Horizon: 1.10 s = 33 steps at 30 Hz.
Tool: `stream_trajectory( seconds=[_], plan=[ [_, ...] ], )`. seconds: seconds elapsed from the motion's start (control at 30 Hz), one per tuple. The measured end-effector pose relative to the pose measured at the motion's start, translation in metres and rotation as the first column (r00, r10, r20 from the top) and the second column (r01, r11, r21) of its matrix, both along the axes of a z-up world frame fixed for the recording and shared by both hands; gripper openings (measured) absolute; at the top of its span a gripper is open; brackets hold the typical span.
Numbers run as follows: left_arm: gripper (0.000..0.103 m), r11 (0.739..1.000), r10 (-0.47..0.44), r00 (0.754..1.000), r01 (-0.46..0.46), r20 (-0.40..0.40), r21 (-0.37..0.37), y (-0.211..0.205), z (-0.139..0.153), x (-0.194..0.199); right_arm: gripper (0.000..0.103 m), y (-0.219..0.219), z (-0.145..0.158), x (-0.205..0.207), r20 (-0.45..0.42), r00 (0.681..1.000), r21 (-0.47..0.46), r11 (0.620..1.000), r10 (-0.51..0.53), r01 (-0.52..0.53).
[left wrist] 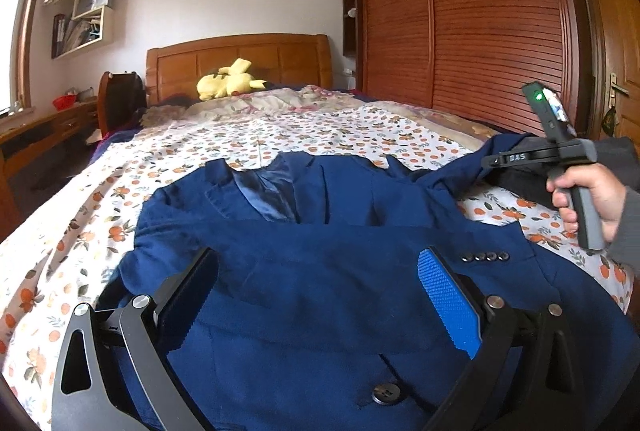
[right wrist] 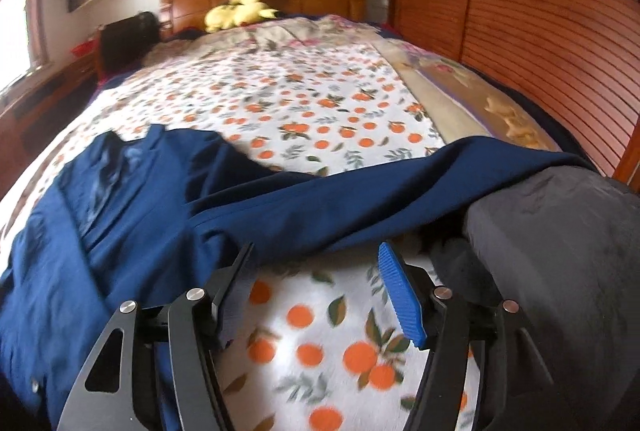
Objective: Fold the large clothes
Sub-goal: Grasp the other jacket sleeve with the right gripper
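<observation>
A dark blue suit jacket (left wrist: 320, 231) lies spread on the bed, lapels and shiny lining toward the headboard, with a row of cuff buttons (left wrist: 484, 257) on a sleeve folded across its front. My left gripper (left wrist: 320, 279) hovers open over the jacket's middle, with nothing between its fingers. My right gripper (right wrist: 316, 259) is open above the bare sheet at the jacket's right side. A blue sleeve (right wrist: 380, 191) stretches across just beyond its fingertips, and nothing is between the pads. A person's hand (left wrist: 592, 199) grips its handle.
The orange-print bedsheet (right wrist: 320, 103) covers the bed. A yellow plush toy (left wrist: 228, 83) rests by the wooden headboard (left wrist: 240, 57). A slatted wardrobe (left wrist: 480, 31) runs along the right, and a desk (left wrist: 40, 135) stands at the left. Dark grey fabric (right wrist: 560, 231) lies at the right gripper's side.
</observation>
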<state>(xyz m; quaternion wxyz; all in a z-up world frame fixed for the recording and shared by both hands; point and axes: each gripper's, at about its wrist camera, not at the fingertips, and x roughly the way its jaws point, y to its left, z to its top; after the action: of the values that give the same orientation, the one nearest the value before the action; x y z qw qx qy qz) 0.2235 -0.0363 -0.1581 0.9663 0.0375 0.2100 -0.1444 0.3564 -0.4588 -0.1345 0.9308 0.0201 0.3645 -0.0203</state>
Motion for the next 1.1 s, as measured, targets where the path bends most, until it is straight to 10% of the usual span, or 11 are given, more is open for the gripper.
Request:
stream_trajectory(
  seconds=[0.5,0.63,0.9,1.1],
  plan=[
    [0.100,0.999,-0.013,1.000,0.013,-0.004,-0.048,0.021,0.016,-0.004,0.061,-0.037,-0.029,0.054,-0.106,0.980,0.118,0.977,-0.166,0.178],
    [0.100,0.998,-0.015,1.000,0.014,-0.010,-0.065,0.025,0.018,-0.003,0.009,-0.037,-0.025,0.068,-0.102,0.979,0.097,0.978,-0.177,0.187],
    [0.100,0.998,-0.012,1.000,0.011,-0.015,-0.054,0.025,0.017,-0.002,0.003,0.021,0.034,0.058,0.065,0.998,0.003,1.000,0.012,-0.012],
    [0.100,0.999,-0.009,1.000,0.008,-0.015,-0.050,0.025,0.016,-0.001,0.004,0.103,0.057,0.017,0.093,0.950,-0.016,0.954,0.299,-0.299]
  ],
)
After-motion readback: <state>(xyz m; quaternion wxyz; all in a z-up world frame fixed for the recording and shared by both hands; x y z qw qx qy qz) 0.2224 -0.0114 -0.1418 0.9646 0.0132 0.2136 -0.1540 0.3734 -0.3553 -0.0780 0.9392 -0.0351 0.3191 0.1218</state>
